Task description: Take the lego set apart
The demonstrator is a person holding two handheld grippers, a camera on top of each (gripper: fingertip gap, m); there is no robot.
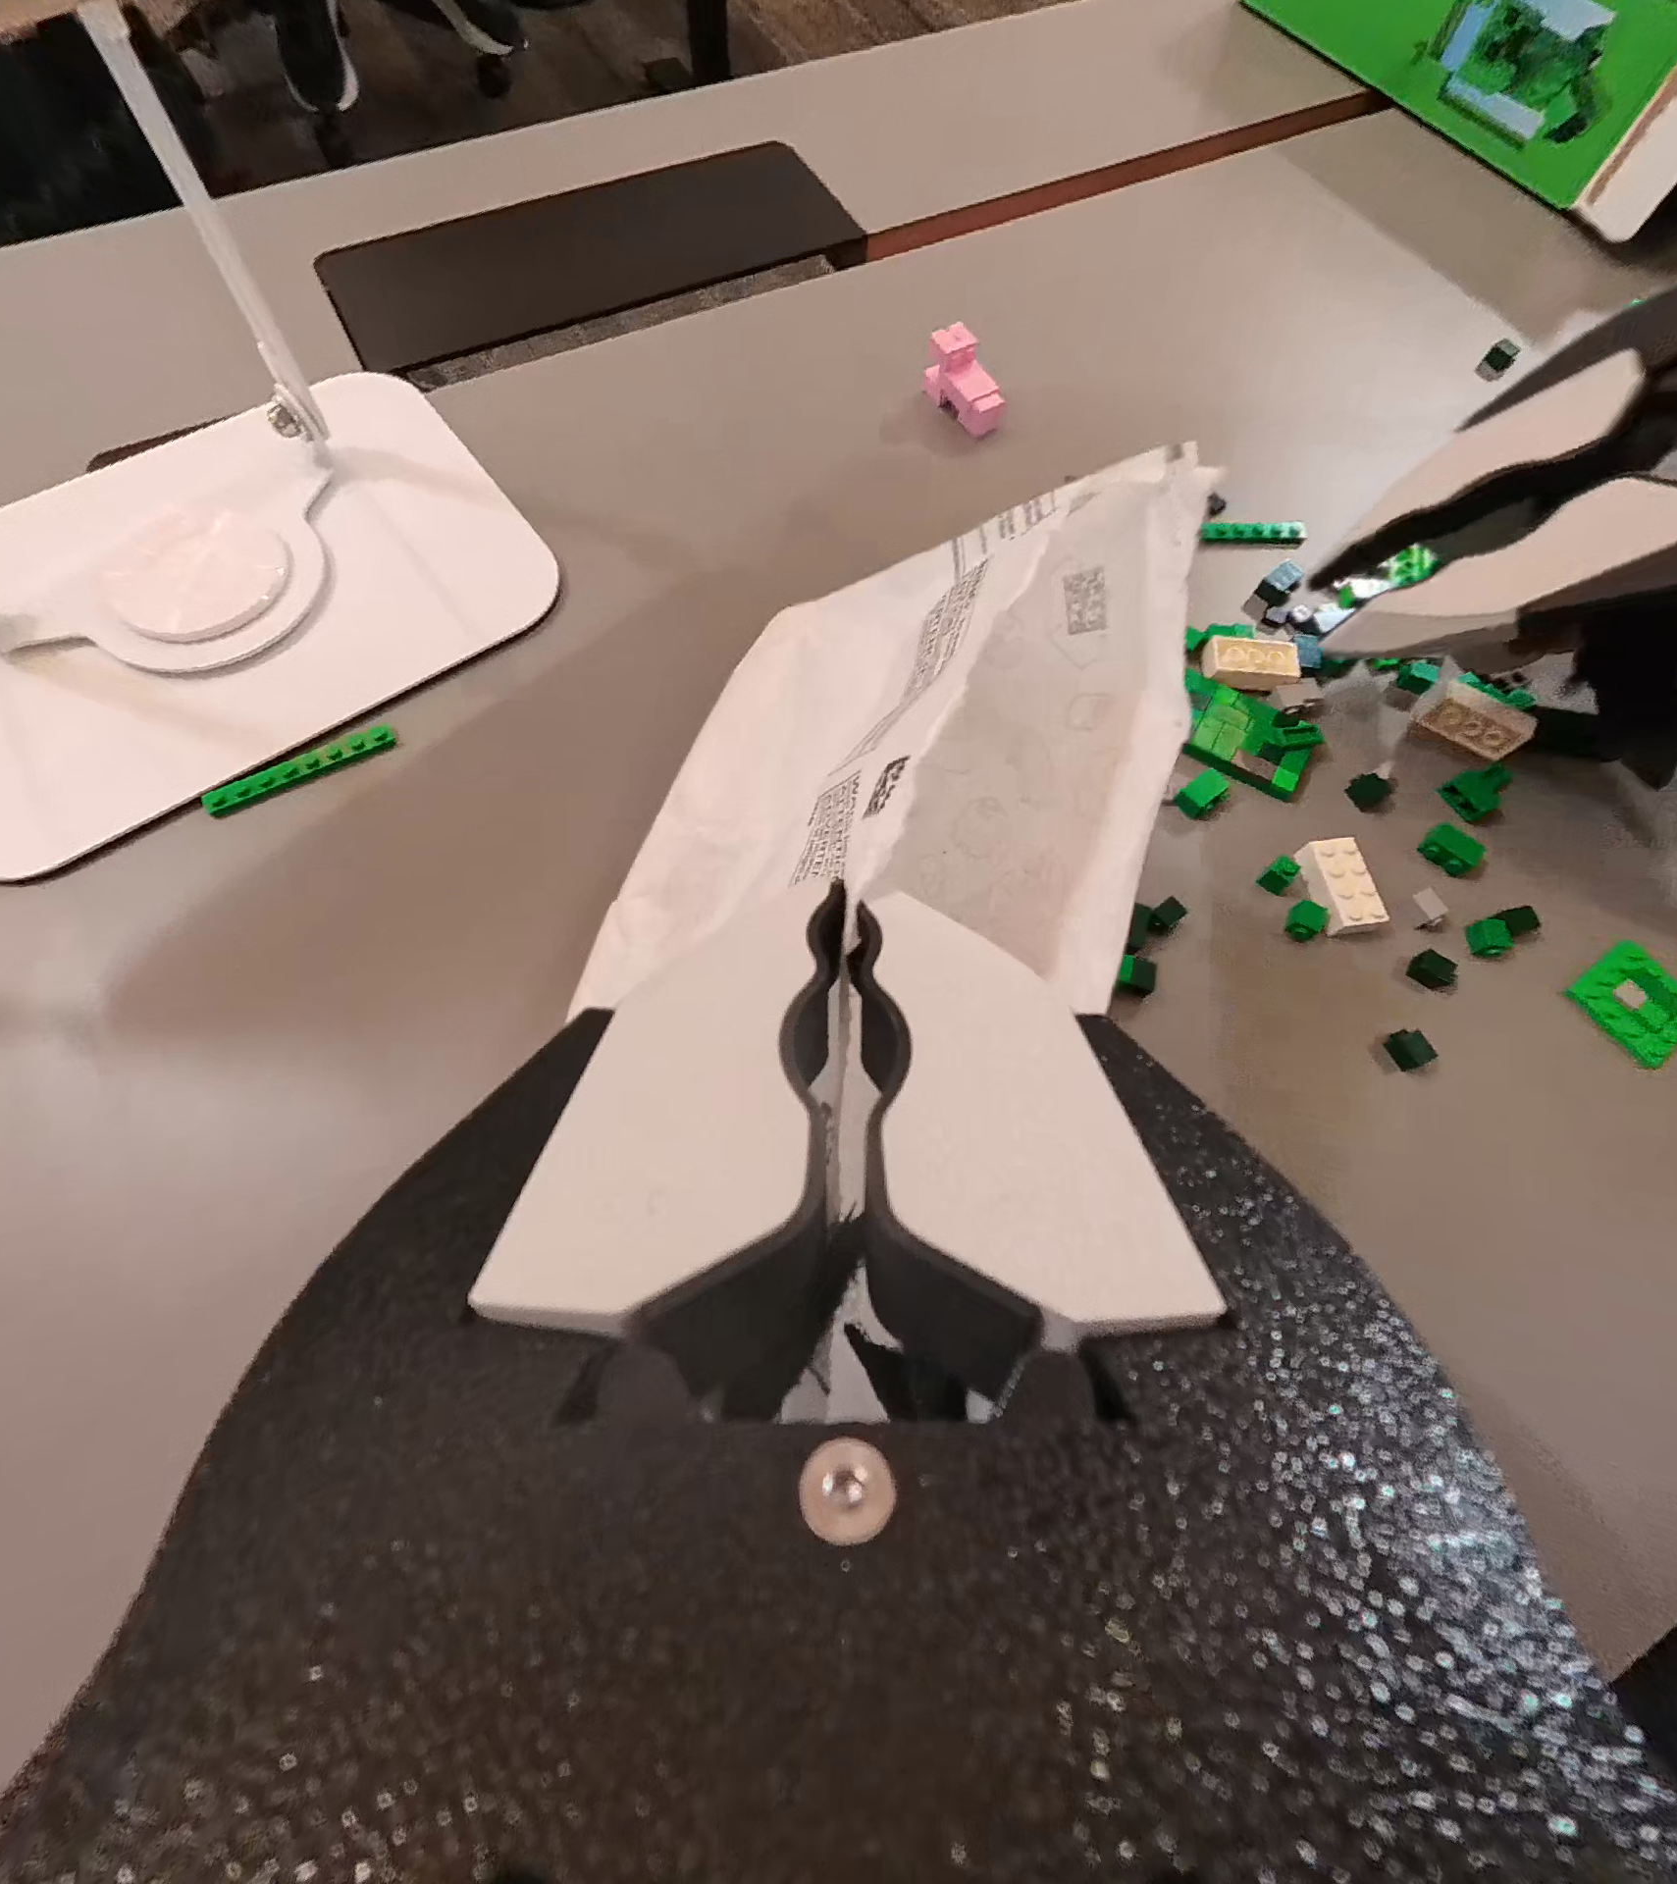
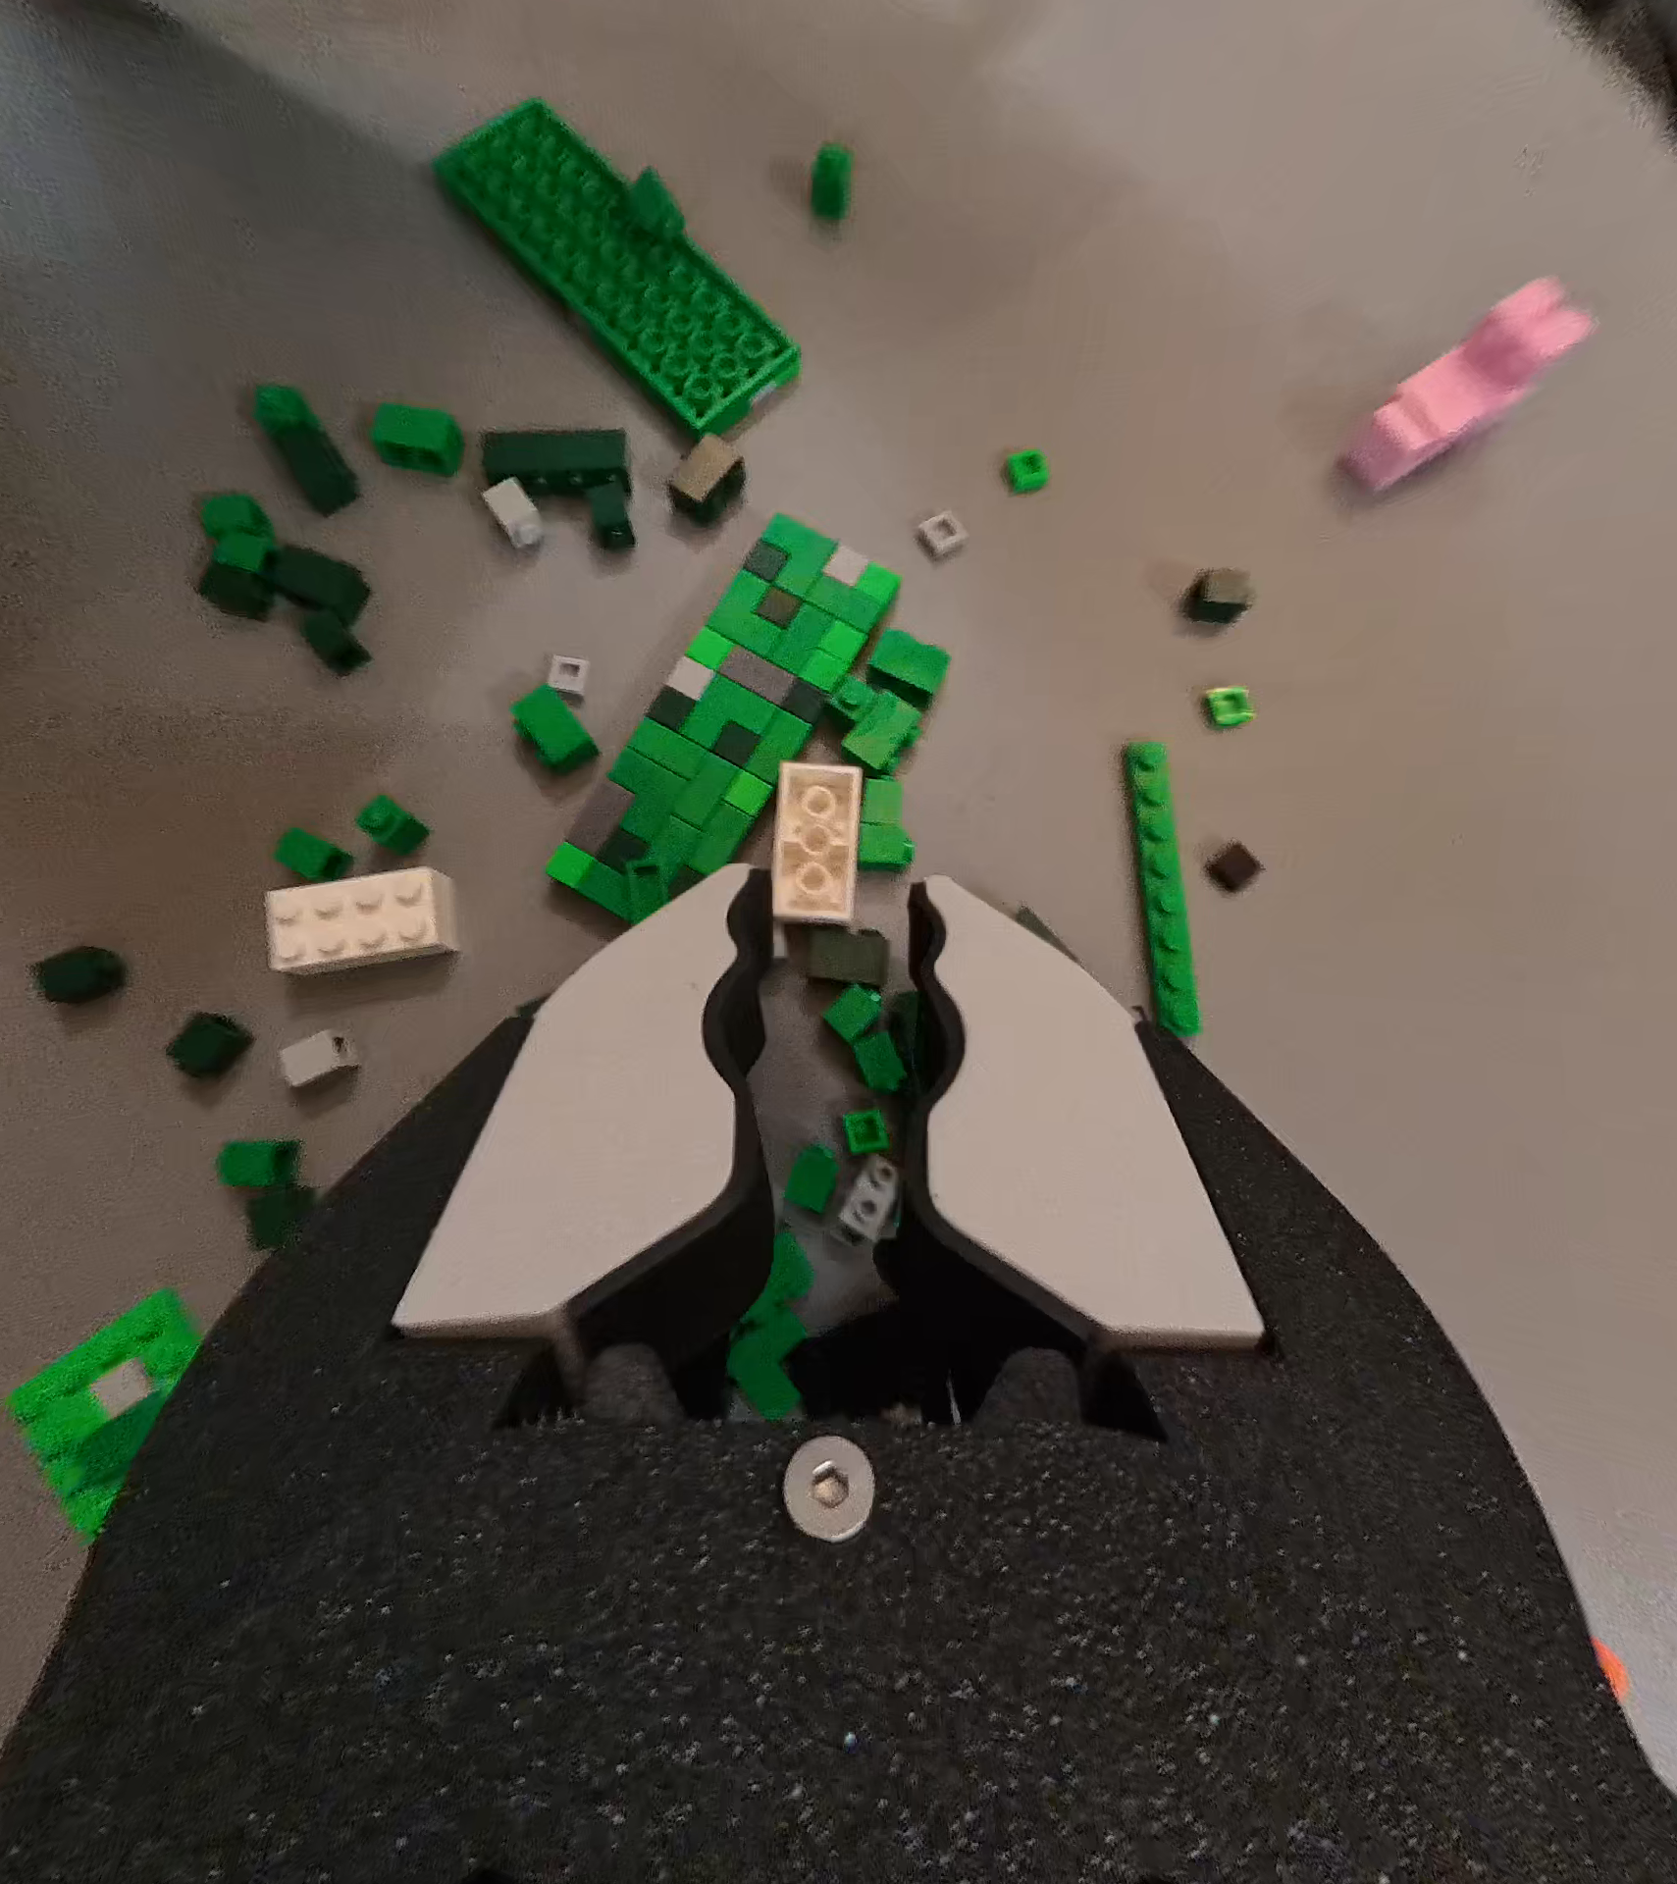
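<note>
- Left gripper clamps the paper bag, mouth held toward the loose bricks
- Right gripper hovers, fingers narrowly parted, empty, over the tan brick, likely to pick it

An office: long grey surface with a black cable hatch, chair castors on carpet behind.
</note>
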